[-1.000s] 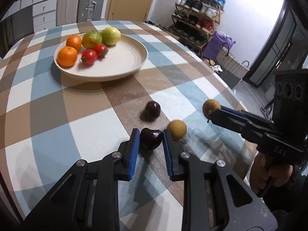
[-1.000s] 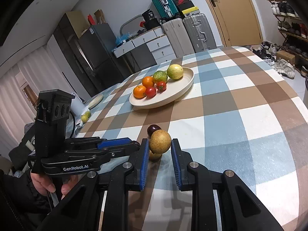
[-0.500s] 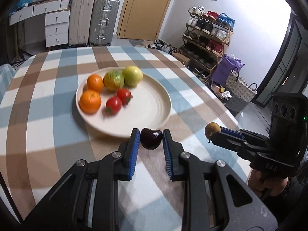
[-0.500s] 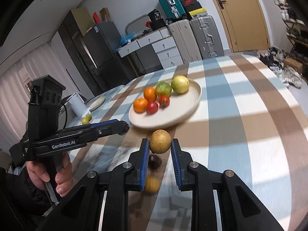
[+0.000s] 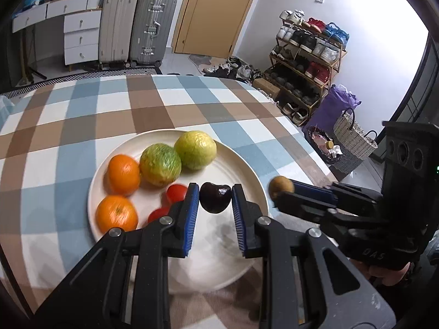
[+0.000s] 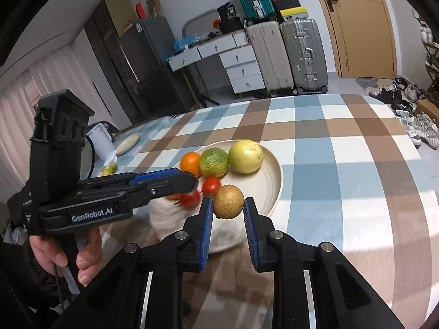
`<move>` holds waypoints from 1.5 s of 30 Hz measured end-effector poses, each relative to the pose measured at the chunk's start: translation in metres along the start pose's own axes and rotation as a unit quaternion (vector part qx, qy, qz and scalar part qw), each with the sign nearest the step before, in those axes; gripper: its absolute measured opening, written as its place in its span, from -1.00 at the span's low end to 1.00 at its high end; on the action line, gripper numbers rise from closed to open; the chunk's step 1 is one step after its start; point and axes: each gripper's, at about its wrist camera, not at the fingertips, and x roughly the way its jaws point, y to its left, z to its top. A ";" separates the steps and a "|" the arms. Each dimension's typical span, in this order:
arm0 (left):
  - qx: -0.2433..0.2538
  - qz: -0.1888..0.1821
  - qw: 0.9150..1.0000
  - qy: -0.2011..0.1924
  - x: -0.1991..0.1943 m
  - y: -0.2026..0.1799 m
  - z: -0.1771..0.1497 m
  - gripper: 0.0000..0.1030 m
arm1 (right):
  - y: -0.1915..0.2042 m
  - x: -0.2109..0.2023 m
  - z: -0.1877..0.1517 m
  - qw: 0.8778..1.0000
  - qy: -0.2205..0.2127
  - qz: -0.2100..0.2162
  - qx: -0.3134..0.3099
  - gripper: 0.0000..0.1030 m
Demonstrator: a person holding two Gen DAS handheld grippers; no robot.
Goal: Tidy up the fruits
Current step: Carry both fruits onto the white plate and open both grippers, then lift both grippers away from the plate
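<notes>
My left gripper [image 5: 215,197] is shut on a dark cherry [image 5: 214,197] and hangs over the near part of the cream plate [image 5: 241,161]. My right gripper [image 6: 227,205] is shut on a round tan fruit [image 6: 228,201], held at the plate's [image 6: 271,181] near rim. In the left wrist view that tan fruit [image 5: 280,187] shows just right of the plate, in the right gripper [image 5: 285,192]. On the plate lie two oranges [image 5: 123,174], a green fruit [image 5: 160,164], a yellow-green fruit [image 5: 195,150] and two red tomatoes [image 5: 176,192]. The left gripper [image 6: 192,182] reaches in from the left in the right wrist view, its cherry hidden.
The round table wears a blue, brown and white checked cloth [image 6: 343,142]. At its far left edge stand a white kettle [image 6: 100,139], a flat board [image 6: 127,142] and small green fruits [image 6: 111,167]. Suitcases [image 5: 152,27], drawers and a shoe rack [image 5: 310,54] stand beyond.
Both grippers have carried their fruit across the table toward the plate. The cherry now hangs over the plate and the tan fruit is at its rim. Two fruits left on the cloth have dropped from view.
</notes>
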 end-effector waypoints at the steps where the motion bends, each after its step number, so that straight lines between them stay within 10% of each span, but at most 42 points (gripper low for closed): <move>1: 0.000 0.001 1.000 0.003 0.007 0.001 0.004 -0.58 | -0.003 0.006 0.003 1.000 0.004 -0.001 -0.001 -0.54; 27: -0.016 0.004 1.000 0.016 0.054 0.014 0.013 -0.57 | -0.027 0.073 0.023 0.999 0.039 -0.009 -0.008 -0.54; 45: 0.002 0.018 0.999 -0.037 -0.019 -0.014 -0.003 0.30 | -0.015 -0.019 0.014 0.997 -0.066 -0.046 0.013 0.53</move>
